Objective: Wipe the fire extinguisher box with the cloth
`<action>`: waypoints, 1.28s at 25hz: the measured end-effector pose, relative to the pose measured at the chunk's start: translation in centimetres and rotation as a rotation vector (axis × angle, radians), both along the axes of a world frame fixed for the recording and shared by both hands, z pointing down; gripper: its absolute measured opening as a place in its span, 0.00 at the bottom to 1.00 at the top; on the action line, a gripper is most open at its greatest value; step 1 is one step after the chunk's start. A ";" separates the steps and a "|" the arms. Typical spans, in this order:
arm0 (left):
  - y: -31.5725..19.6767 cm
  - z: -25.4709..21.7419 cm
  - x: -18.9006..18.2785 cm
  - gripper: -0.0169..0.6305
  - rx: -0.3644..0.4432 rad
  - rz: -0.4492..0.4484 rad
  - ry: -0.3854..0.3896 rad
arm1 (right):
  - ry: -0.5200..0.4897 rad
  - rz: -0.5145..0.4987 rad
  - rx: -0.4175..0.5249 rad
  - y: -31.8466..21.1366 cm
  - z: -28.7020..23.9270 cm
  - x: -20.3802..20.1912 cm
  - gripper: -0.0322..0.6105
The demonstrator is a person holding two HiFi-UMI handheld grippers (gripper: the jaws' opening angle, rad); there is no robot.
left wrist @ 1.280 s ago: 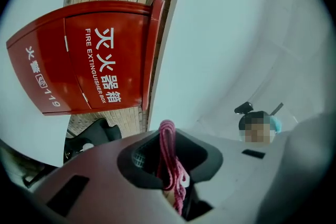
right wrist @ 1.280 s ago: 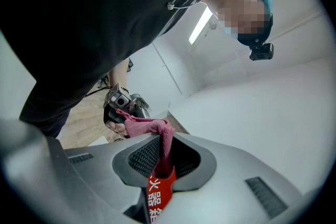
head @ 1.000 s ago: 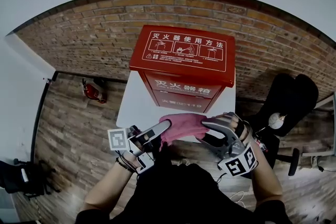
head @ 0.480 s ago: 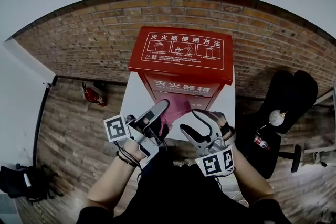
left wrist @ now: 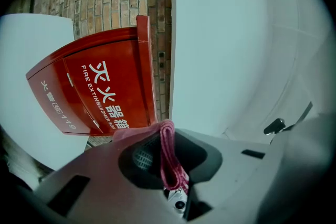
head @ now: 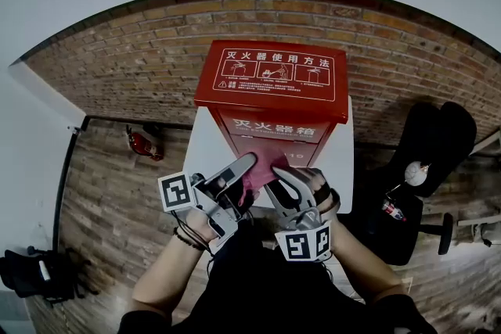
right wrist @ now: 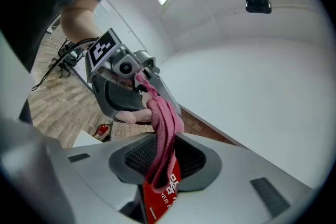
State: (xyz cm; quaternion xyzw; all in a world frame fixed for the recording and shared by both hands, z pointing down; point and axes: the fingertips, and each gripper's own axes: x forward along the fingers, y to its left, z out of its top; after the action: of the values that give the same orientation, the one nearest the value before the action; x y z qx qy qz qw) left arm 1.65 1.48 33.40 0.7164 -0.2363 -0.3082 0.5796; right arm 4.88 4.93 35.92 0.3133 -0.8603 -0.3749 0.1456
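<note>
Pinching the soft, limp cloth in our left gripper, we have the right gripper spread, jaws just closing around its loose fold.

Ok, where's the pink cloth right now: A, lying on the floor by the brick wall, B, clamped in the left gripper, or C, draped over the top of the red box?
B: the left gripper view shows the pink cloth pinched between the fingers of the left gripper, held up in front of the fire extinguisher box rather than resting on it.
</note>
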 end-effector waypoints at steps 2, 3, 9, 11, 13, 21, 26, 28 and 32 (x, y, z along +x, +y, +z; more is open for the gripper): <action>0.2 0.2 -0.1 0.13 -0.003 0.001 0.002 | -0.008 0.004 0.002 0.1 -0.1 0.0 0.20; 0.3 0.3 -0.1 0.13 -0.005 0.001 0.001 | -0.004 0.005 0.005 0.2 0.0 0.0 0.19; 0.8 1.1 -0.3 0.13 0.027 -0.004 -0.103 | 0.020 -0.044 -0.087 1.1 0.7 -0.3 0.14; 0.9 1.3 -0.6 0.16 0.066 -0.017 -0.171 | 0.004 -0.061 -0.159 1.1 0.6 -0.1 0.14; 0.9 1.3 -1.2 0.20 0.129 -0.043 -0.257 | -0.002 -0.056 -0.193 0.9 0.2 0.1 0.13; -0.7 -0.9 -6.5 0.23 0.408 -0.228 -0.496 | 0.039 0.067 -0.133 -1.4 -3.0 1.1 0.13; -2.6 -0.7 -9.2 0.17 0.504 -0.283 -0.601 | 0.101 0.204 -0.029 -4.2 -7.7 2.2 0.13; -3.6 -0.5 -9.9 0.09 0.535 -0.291 -0.644 | 0.137 0.277 -0.019 -5.8 -9.4 2.7 0.13; -5.2 -0.5 -11.8 0.05 0.596 -0.302 -0.722 | 0.209 0.415 -0.004 -9.6 -12.0 3.4 0.13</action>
State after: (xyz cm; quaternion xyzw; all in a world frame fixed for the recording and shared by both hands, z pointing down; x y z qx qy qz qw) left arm -10.15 -3.74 32.94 0.8699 -0.4250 -0.1750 0.1791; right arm 8.32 -4.63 23.92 0.4427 -0.7585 -0.3655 0.3084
